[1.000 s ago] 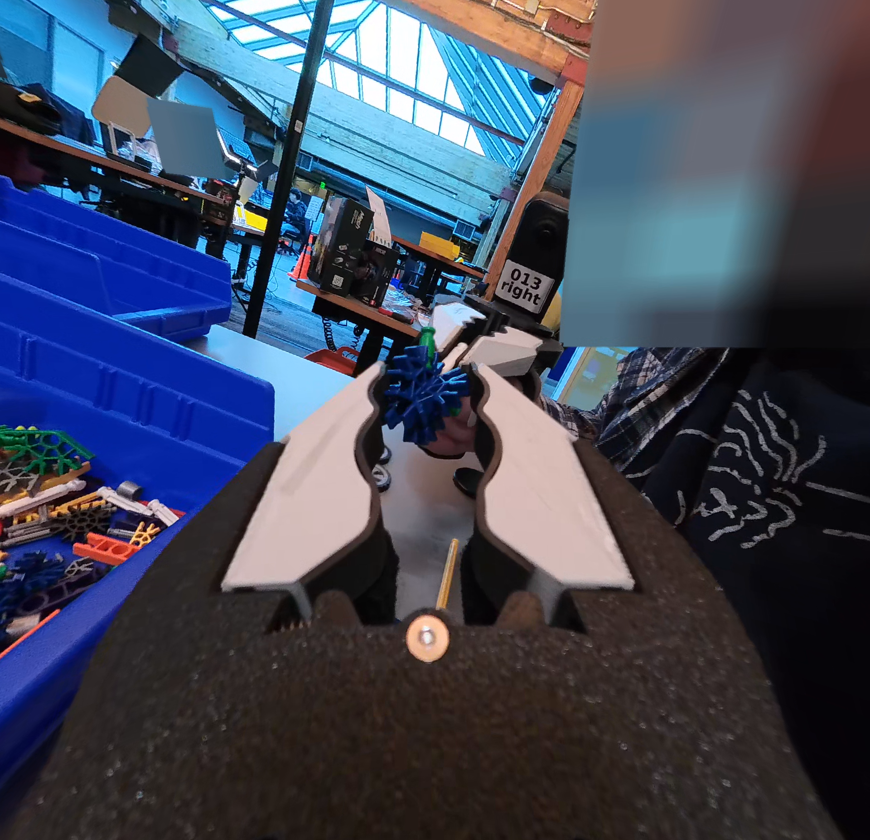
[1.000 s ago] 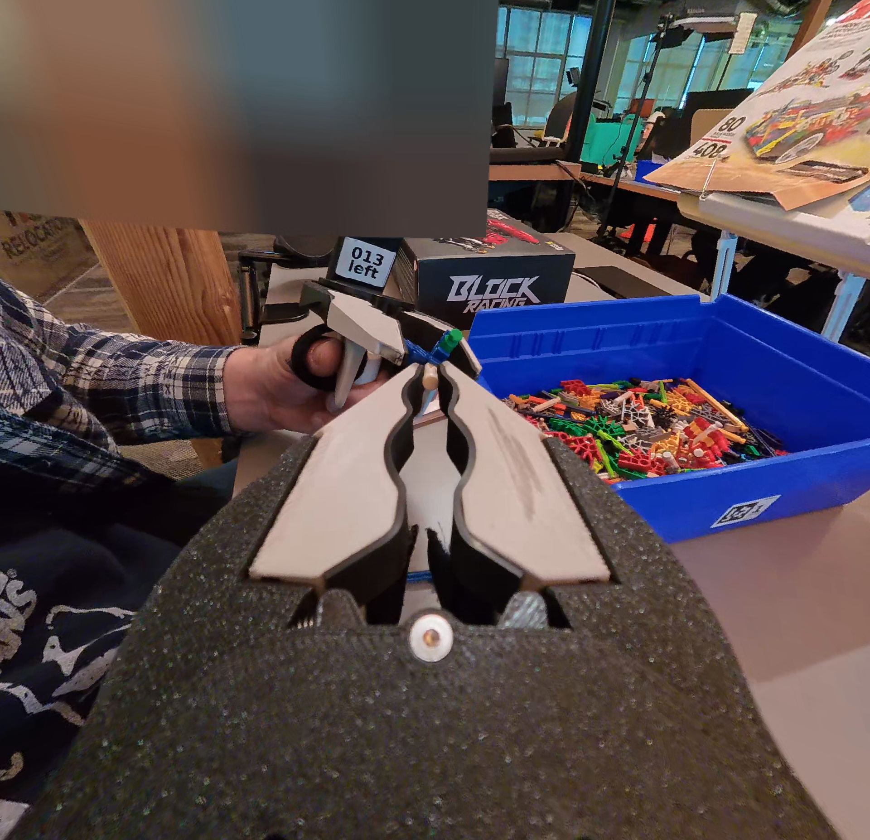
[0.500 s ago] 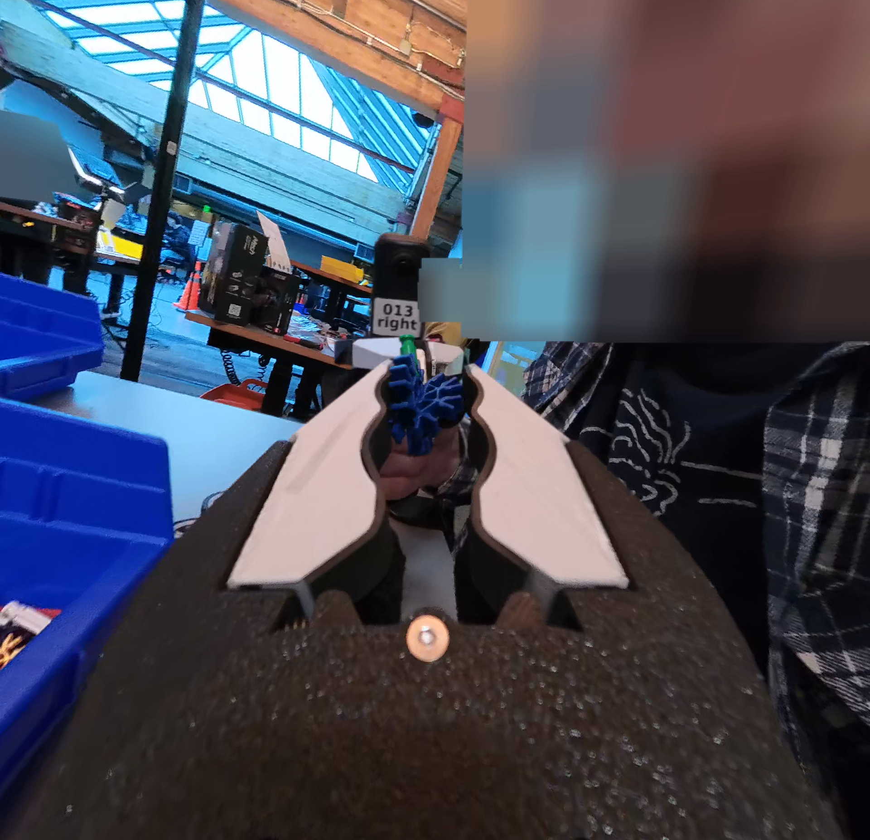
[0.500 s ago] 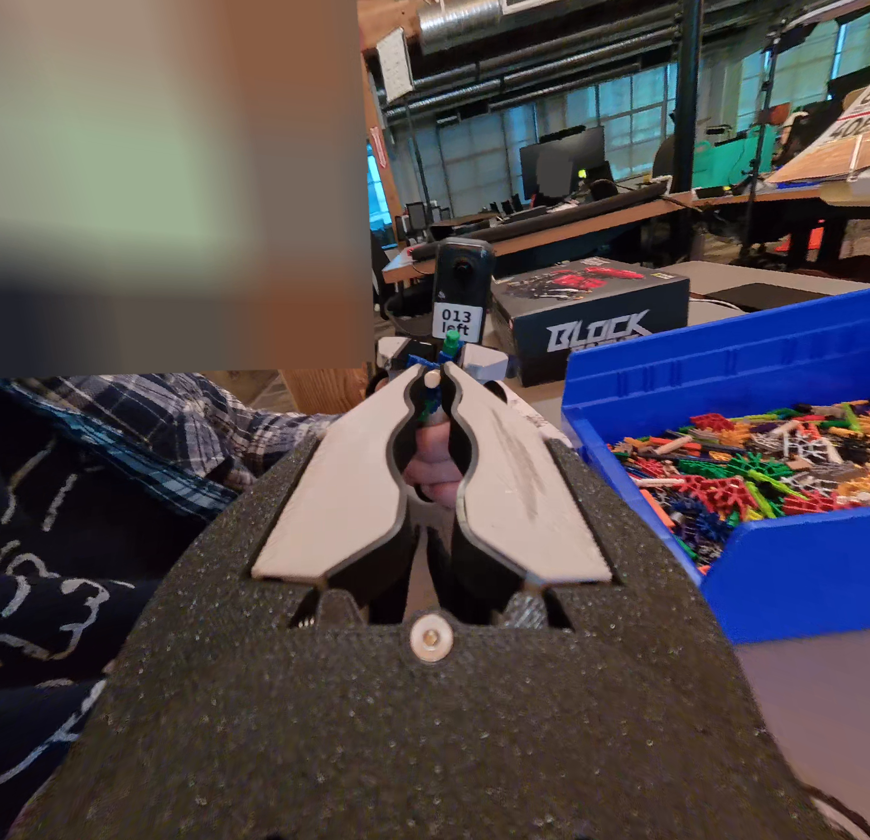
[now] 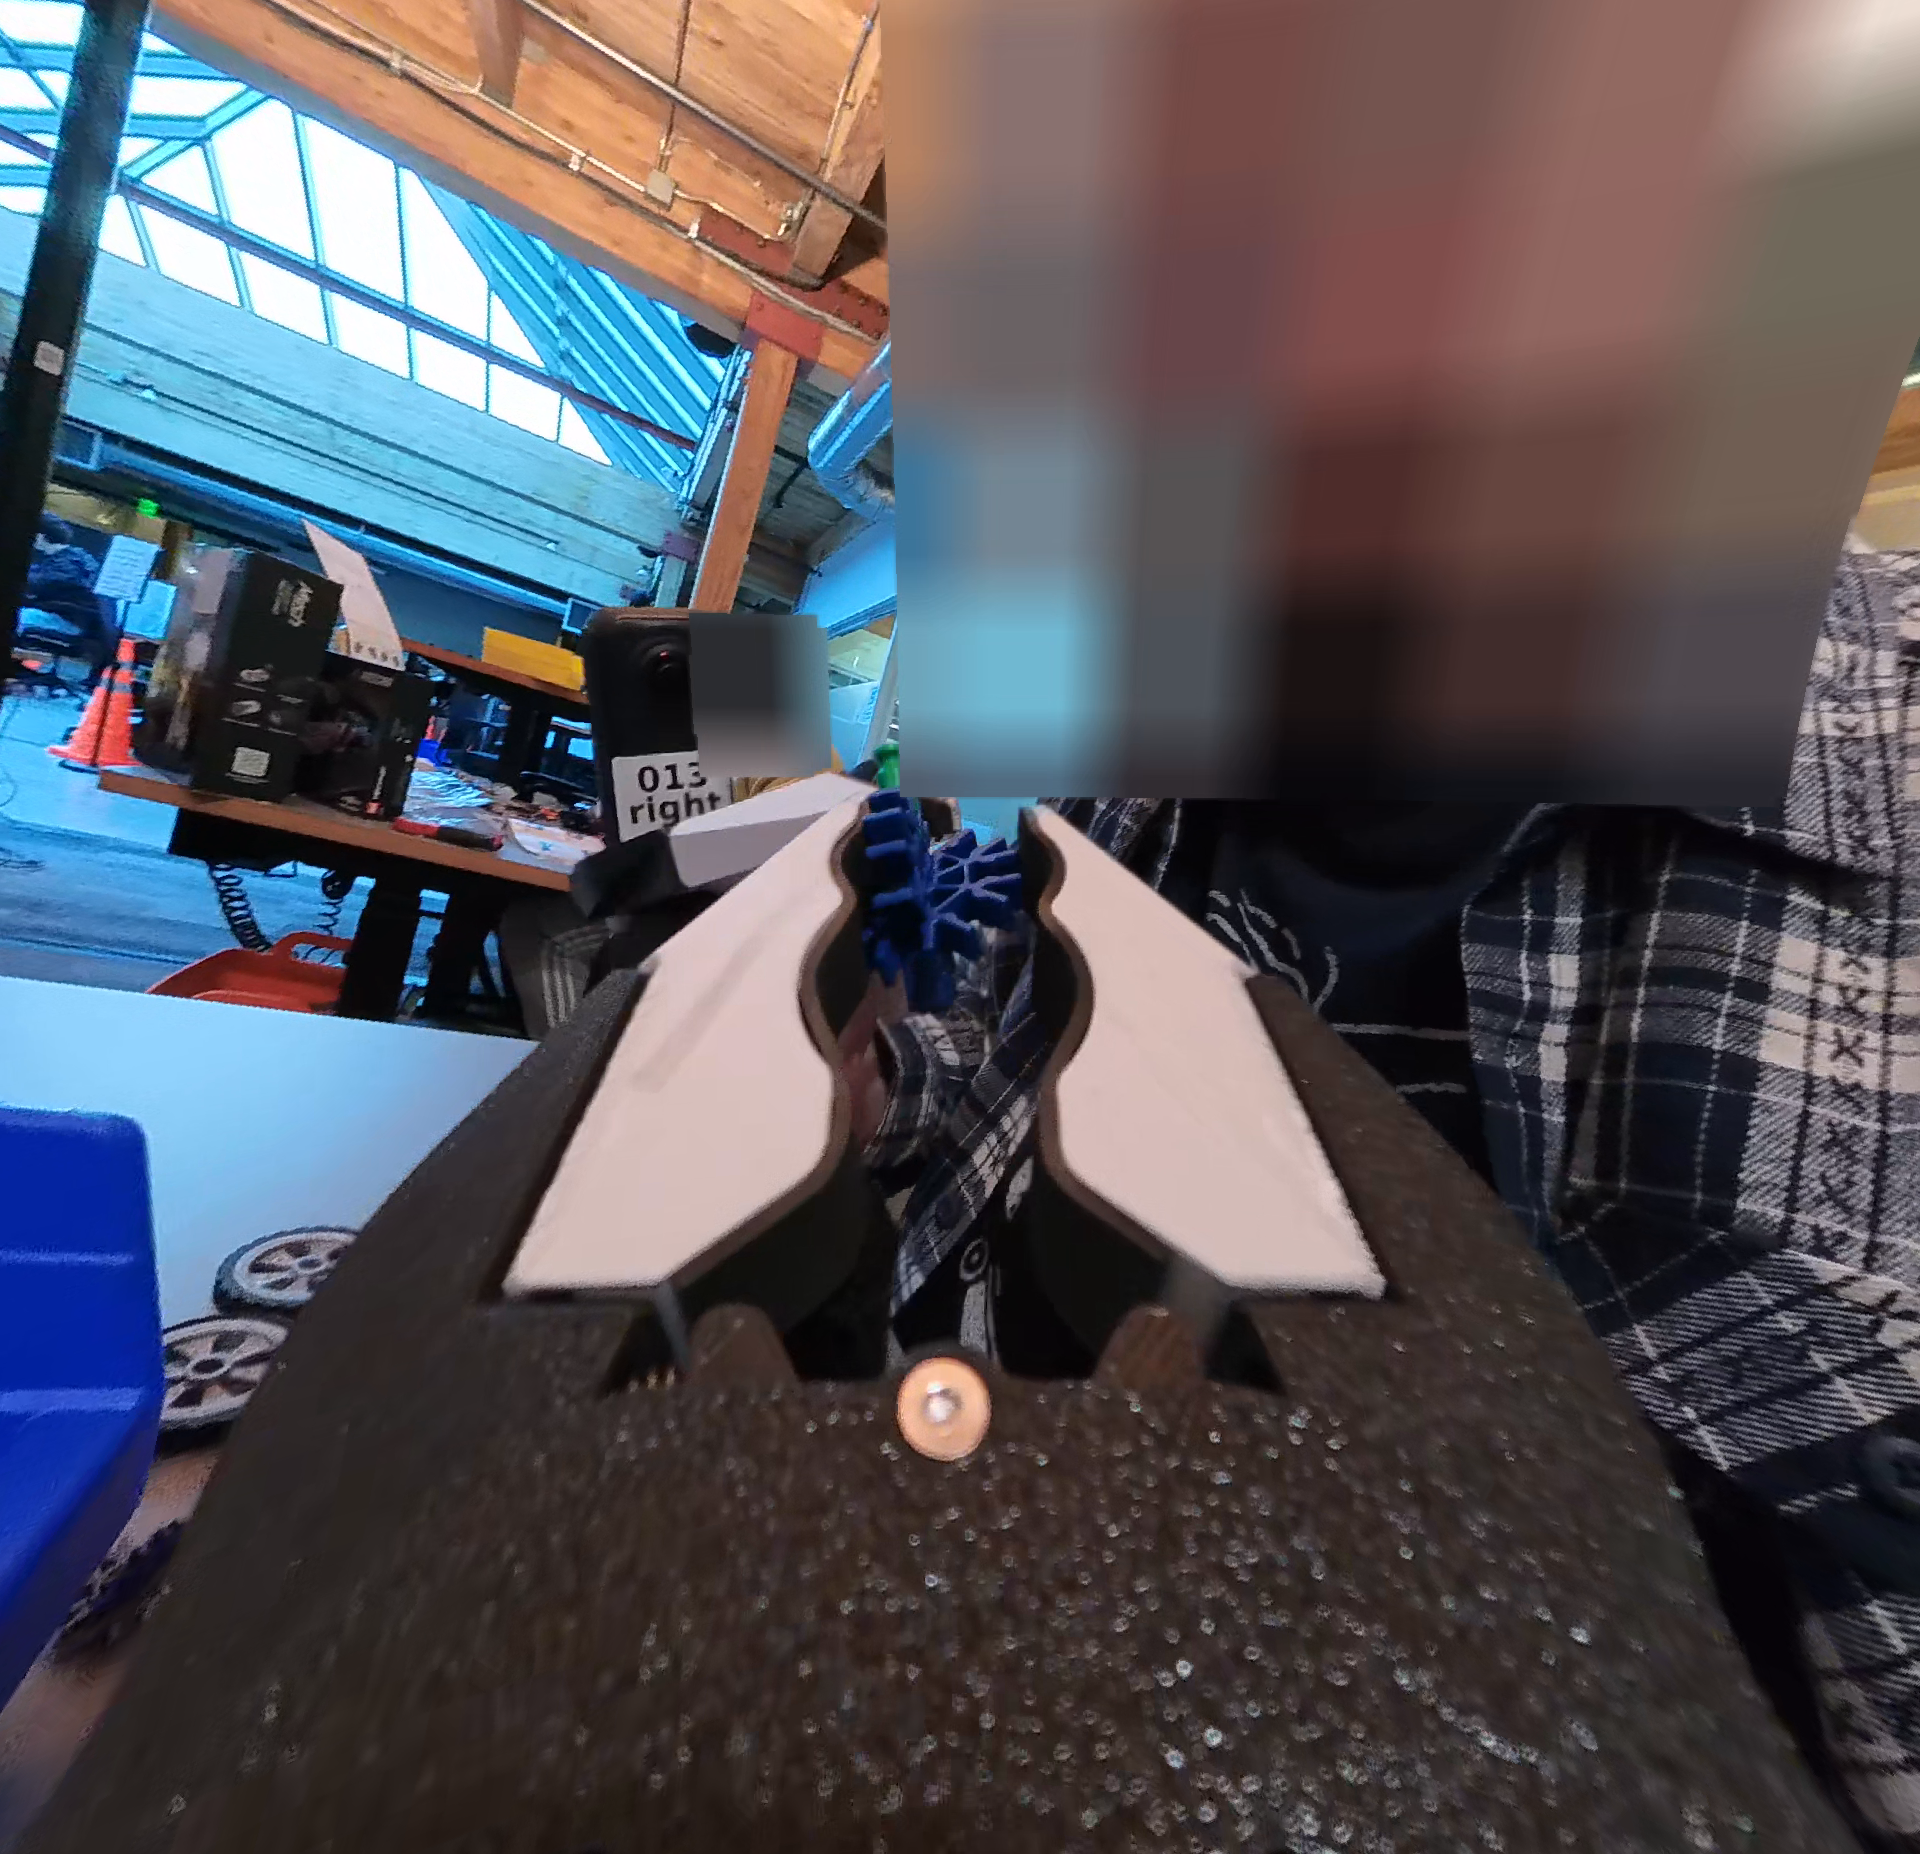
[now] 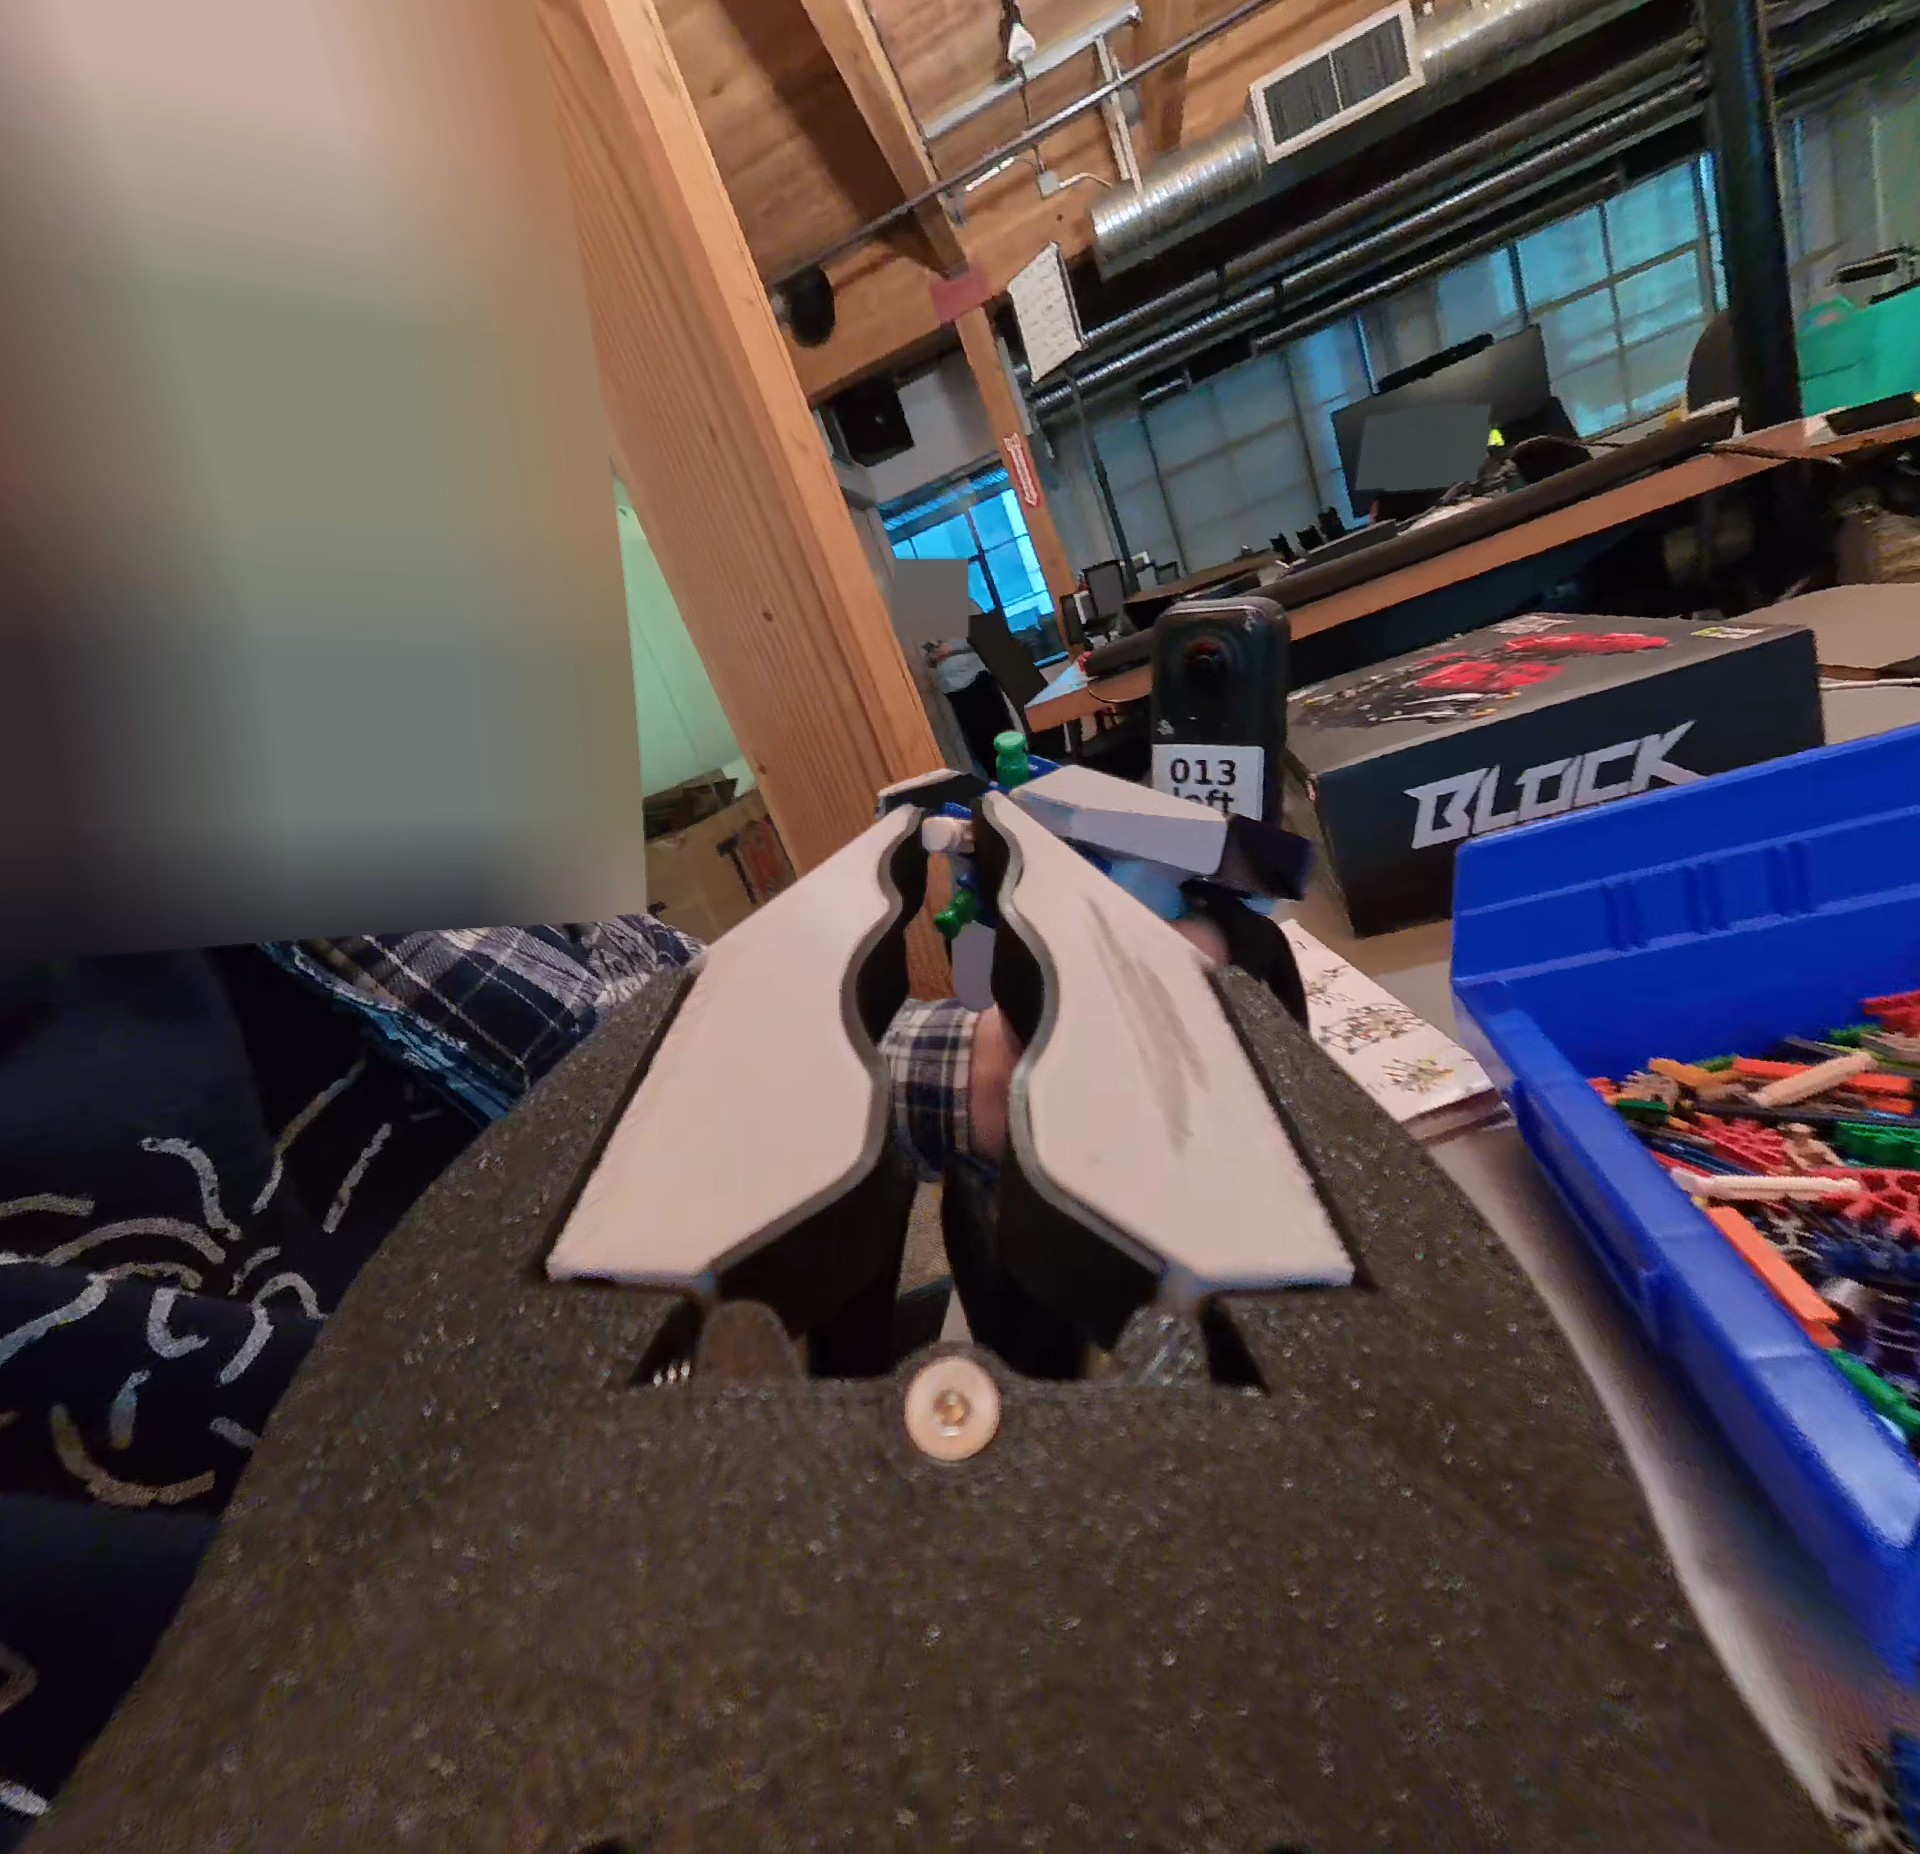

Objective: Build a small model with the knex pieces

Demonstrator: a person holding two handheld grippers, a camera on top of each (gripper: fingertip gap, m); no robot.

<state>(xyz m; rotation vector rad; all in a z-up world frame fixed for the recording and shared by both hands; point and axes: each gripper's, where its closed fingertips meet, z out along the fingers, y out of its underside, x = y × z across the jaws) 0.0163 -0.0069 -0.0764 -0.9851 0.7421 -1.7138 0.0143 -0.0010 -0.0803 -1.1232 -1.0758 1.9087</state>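
Observation:
My left gripper (image 5: 943,838) is shut on a blue snowflake-shaped connector piece (image 5: 925,911), held up in the air in front of a person's plaid shirt. A green rod end (image 5: 885,765) sticks up just above it. My right gripper (image 6: 948,817) is shut on a small white rod end (image 6: 938,836), with green (image 6: 956,911) and blue parts just behind it. The two grippers meet tip to tip. The right one's finger (image 5: 758,838) shows in the left wrist view, and the left one (image 6: 1122,828) shows in the right wrist view. How the pieces join is hidden.
A blue bin (image 6: 1662,921) with several coloured building pieces sits at the right, its corner (image 5: 73,1285) in the left wrist view. Two small wheels (image 5: 281,1264) lie on the white table (image 5: 260,1077). A black box (image 6: 1558,724), a printed sheet (image 6: 1371,1035) and a wooden post (image 6: 727,454) stand nearby. Both grippers' tips are close together, under 4 cm apart.
Both grippers have risen and tilted upward together, still shut on their pieces and tip to tip. The blue bin has slid toward the edge of both views.

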